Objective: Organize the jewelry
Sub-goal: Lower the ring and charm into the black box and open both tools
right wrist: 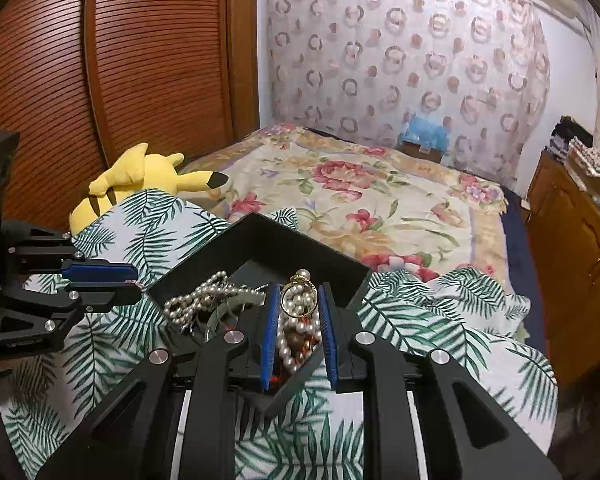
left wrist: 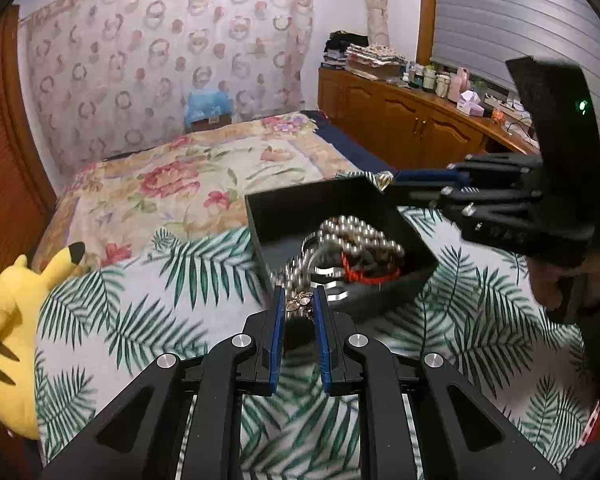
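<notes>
A black open box point(left wrist: 300, 200) lies on a palm-leaf blanket, holding pearl strands point(left wrist: 360, 236), a red cord bracelet point(left wrist: 370, 274) and a silver bangle point(left wrist: 332, 274). My left gripper point(left wrist: 299, 304) is shut on a small gold-coloured piece of jewelry point(left wrist: 300, 305) at the box's near edge. My right gripper point(right wrist: 299, 300) is shut on a gold ring with a pearl point(right wrist: 298, 294), held over the box point(right wrist: 260, 240) and its pearls point(right wrist: 204, 296). In the left wrist view the right gripper point(left wrist: 386, 182) reaches in from the right above the box's far corner. The left gripper point(right wrist: 134, 280) shows at left in the right wrist view.
The box rests on a bed with a palm-leaf blanket point(left wrist: 140, 320) and a floral quilt point(left wrist: 204, 168). A yellow plush toy point(left wrist: 8, 320) lies at the left edge by a wooden slatted wardrobe point(right wrist: 100, 60). A wooden cabinet point(left wrist: 400, 120) with clutter stands at the right.
</notes>
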`<action>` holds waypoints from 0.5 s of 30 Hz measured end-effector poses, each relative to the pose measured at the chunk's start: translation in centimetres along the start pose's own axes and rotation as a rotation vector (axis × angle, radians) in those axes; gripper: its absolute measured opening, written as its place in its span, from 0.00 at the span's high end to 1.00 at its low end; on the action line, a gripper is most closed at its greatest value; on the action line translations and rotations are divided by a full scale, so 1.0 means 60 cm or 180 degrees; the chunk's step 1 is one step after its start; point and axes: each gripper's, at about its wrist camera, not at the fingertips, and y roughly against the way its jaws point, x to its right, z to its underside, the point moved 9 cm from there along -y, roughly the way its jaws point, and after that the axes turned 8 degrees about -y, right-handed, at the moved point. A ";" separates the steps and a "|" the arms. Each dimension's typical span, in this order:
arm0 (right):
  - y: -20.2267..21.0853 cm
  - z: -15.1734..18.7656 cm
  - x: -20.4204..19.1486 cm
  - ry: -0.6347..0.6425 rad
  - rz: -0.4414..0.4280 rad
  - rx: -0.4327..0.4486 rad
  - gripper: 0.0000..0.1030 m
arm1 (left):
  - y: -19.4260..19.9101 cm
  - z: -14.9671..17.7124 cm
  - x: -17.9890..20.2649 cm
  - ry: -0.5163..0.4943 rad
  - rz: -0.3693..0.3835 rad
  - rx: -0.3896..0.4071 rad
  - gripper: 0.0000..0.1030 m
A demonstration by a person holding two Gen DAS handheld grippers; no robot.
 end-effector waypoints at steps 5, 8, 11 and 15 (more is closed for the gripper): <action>-0.016 -0.008 0.010 -0.0056 0.0029 0.0010 0.67 | -0.010 -0.034 -0.007 0.0028 0.0051 0.0076 0.87; -0.012 -0.006 0.018 -0.0099 0.0037 0.0021 0.67 | -0.025 -0.052 -0.011 0.0057 0.0071 0.0081 0.87; -0.006 -0.003 0.030 -0.0142 0.0080 0.0036 0.65 | -0.055 -0.058 -0.016 0.0118 0.0120 0.0007 0.87; 0.000 0.003 0.039 -0.0171 0.0133 0.0051 0.62 | -0.091 -0.061 -0.025 0.0172 0.0087 -0.0065 0.87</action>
